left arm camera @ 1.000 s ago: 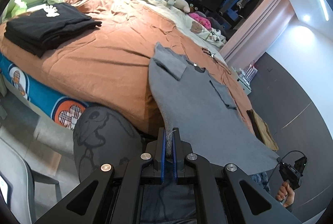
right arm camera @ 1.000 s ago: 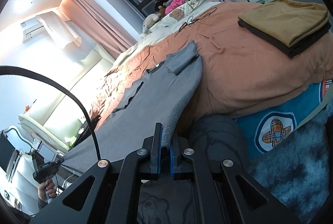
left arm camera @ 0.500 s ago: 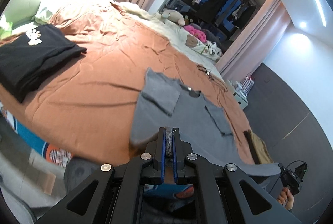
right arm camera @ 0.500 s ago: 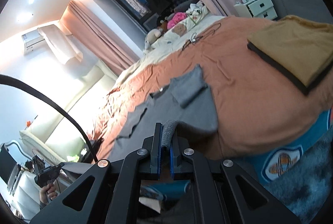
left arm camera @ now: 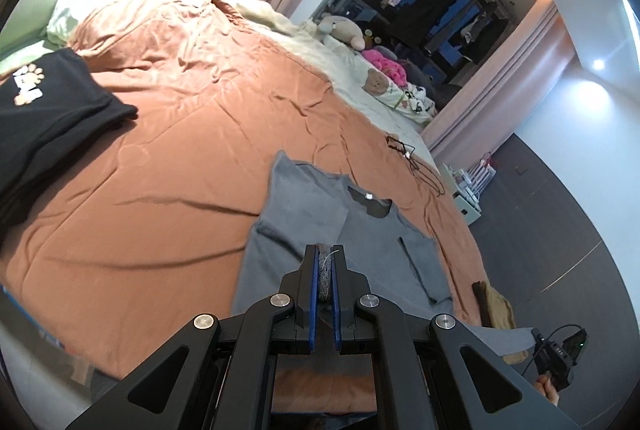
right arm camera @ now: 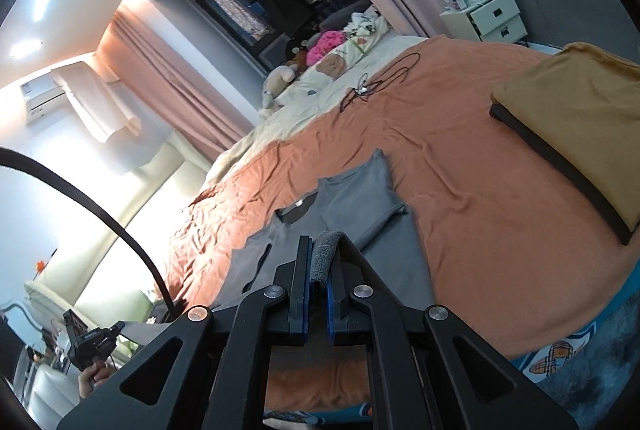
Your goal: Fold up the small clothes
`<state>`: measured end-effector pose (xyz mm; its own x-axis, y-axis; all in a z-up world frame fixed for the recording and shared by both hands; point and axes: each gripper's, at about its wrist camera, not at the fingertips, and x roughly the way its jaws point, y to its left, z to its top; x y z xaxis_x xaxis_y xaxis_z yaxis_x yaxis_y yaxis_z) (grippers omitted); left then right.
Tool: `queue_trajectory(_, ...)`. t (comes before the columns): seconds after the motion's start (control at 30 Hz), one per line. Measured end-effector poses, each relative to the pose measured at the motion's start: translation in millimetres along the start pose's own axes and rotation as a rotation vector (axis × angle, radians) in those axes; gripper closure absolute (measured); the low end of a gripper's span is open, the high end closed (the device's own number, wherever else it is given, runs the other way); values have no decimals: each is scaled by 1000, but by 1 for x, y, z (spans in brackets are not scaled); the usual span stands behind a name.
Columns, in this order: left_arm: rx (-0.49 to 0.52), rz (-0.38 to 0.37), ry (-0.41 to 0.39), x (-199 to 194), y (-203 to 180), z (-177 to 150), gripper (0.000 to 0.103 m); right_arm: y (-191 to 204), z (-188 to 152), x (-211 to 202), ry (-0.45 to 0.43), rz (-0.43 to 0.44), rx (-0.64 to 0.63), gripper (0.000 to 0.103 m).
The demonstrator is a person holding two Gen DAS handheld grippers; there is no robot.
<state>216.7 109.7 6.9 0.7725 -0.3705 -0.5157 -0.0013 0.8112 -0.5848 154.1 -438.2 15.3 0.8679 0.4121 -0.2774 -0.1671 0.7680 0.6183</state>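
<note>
The grey shirt is lying on the orange bedspread with its neckline pointing away from me and both sleeves folded in over the body. I am holding its near hem off the bed at two corners. My left tongs are pinching together on a bunched bit of grey cloth, which is sticking up between the blue pads. My right tongs are clamping the other corner of the same shirt, the fabric curling over the top of the right-side finger.

In the left wrist view, a stack of folded black clothes with a paw print is sitting on the bed at about 9 o'clock from the shirt, well apart from it. A folded mustard garment is showing at about 4 o'clock, near the edge of the bed, and my other hand with its tongs handle is peeking in at the lower right.

In the right wrist view, that mustard garment is lying on top of a dark folded piece at about 2 o'clock from the shirt. A black cable is lying loose on the bedspread at 12 o'clock, beyond the collar. Stuffed toys and a pink bundle are sitting at the far end by the curtain, and a white drawer unit is standing past the far corner of the bed.
</note>
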Motion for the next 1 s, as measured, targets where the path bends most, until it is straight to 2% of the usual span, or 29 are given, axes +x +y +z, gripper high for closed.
queue_trajectory(0.33, -17, 23, 32, 47, -2, 33, 98, 14, 29, 35, 27, -44, 18, 100)
queue_trajectory(1.0, -68, 77, 100, 141, 20, 77, 98, 29, 83, 117, 91, -138, 25, 100)
